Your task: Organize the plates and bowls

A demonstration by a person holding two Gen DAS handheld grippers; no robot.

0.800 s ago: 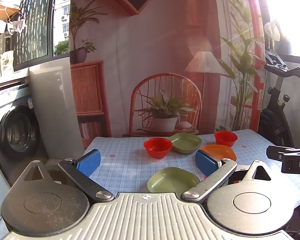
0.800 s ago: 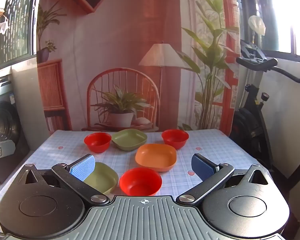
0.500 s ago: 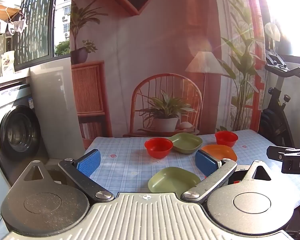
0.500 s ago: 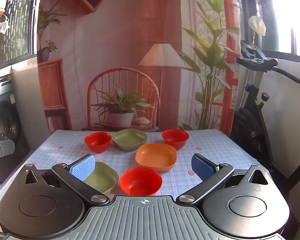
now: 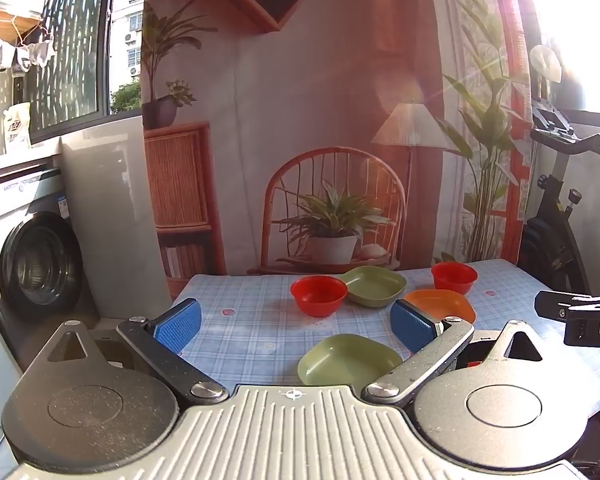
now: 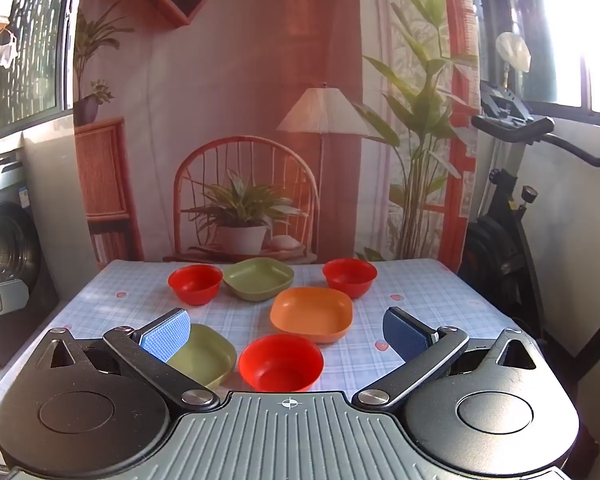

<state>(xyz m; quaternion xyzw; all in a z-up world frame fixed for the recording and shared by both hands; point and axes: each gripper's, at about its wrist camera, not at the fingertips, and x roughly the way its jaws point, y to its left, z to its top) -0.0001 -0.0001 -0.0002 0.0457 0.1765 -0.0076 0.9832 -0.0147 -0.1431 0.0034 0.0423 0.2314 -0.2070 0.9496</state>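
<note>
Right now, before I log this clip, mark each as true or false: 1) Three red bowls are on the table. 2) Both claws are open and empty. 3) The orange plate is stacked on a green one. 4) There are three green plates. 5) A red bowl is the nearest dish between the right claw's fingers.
1) True: near red bowl, far left red bowl, far right red bowl.
2) True: left claw and right claw hold nothing.
3) False: the orange plate sits alone on the table.
4) False: only two, the near green plate and the far green plate.
5) True.
</note>
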